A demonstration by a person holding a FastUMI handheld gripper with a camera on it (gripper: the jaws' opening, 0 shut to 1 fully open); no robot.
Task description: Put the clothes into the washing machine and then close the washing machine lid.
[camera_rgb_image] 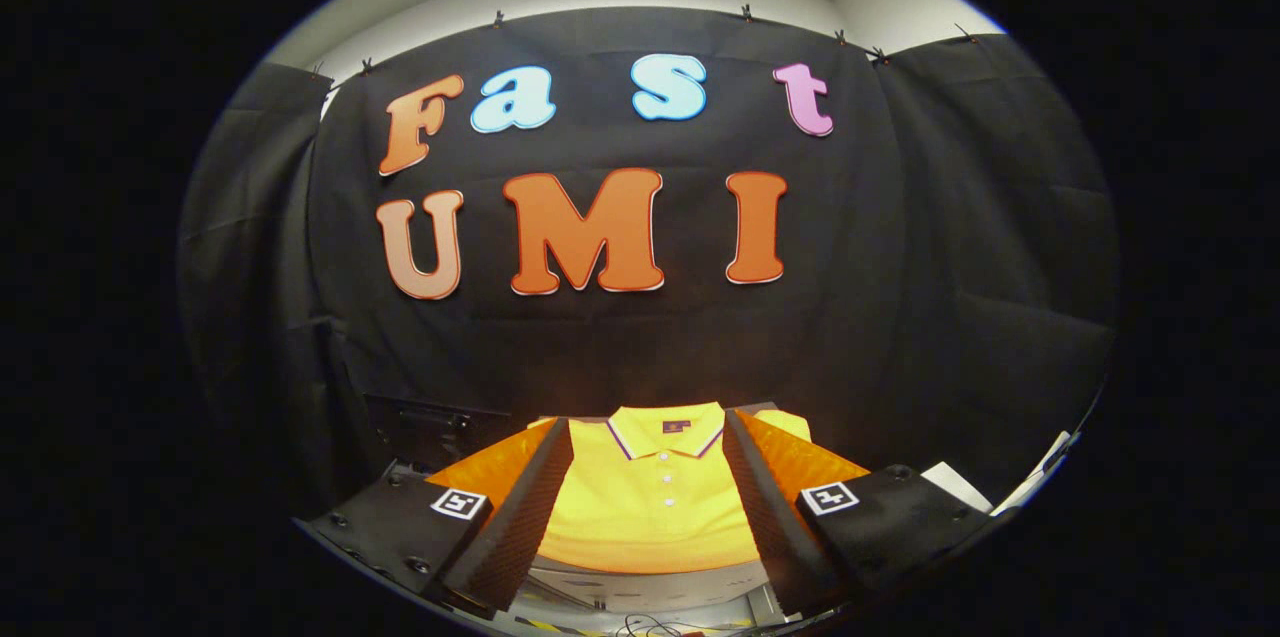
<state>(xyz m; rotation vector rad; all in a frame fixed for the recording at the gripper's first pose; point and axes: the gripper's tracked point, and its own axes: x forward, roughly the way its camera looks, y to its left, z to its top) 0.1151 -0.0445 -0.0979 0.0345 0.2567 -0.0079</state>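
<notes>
Black cloth walling the booth across the upper and middle frame, pale ceiling above it. Lower centre: a folded yellow shirt [650, 507], collar away from the camera, button placket running toward it. Laid flat and neat, probably so that a near edge can be pinched and the whole thing lifted in one go. Supported on a surface [640, 589], pale and partly seen below the shirt's near hem; dark equipment at lower left, too dim to identify. White sheet [955, 485] at lower right, beside the right finger.

Gripper [648, 557] low in the frame, jaws spread wide apart, holding nothing. Shirt framed between the two fingers and just ahead of them, with the collar end beyond; whether the tips touch the fabric cannot be told. Held level and centred on the shirt, seemingly lined up for a grasp. Judged stage: the very start, shirt not yet picked up, lid step still to come.
</notes>
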